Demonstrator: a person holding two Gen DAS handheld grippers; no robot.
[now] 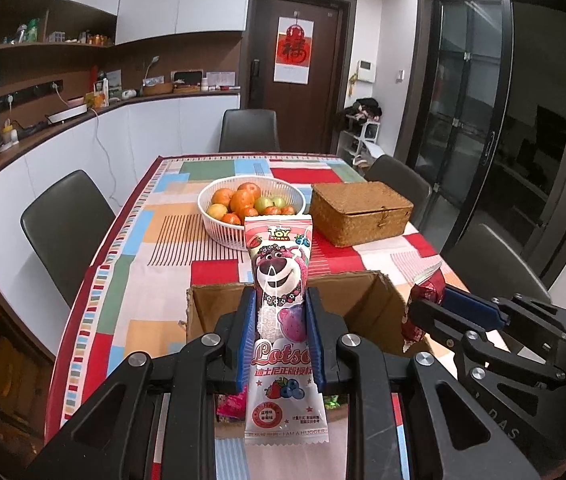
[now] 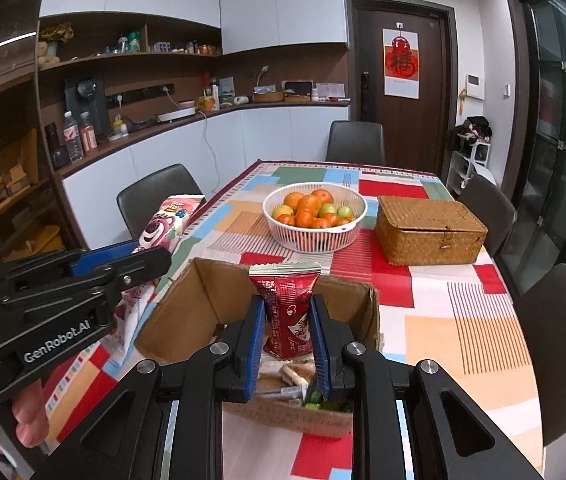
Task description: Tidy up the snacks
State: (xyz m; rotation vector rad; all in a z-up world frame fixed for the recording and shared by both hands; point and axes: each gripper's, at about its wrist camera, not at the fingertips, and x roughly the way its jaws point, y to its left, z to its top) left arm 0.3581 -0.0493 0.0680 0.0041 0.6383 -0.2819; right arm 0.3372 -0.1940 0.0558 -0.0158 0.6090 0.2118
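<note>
While held over the open cardboard box (image 2: 187, 304) w/ both tongs: left gripper (image 1: 281, 320) clamped tight on a pink Lotso snack pack (image 1: 281, 280), upright, above the box's near-left edge. Right gripper (image 2: 287, 316) pinched on a red snack pouch (image 2: 286, 304), right over the box interior. Behind, on the tablecloth (image 2: 463, 320): fruit basket (image 2: 315, 236) beside a closed wicker box (image 2: 431, 232).

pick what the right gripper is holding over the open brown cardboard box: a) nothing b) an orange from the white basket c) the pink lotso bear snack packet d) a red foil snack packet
d, the right gripper has its blue pads closed on the red foil snack packet above the open brown cardboard box; the pink Lotso bear snack packet sits in the left gripper.
</note>
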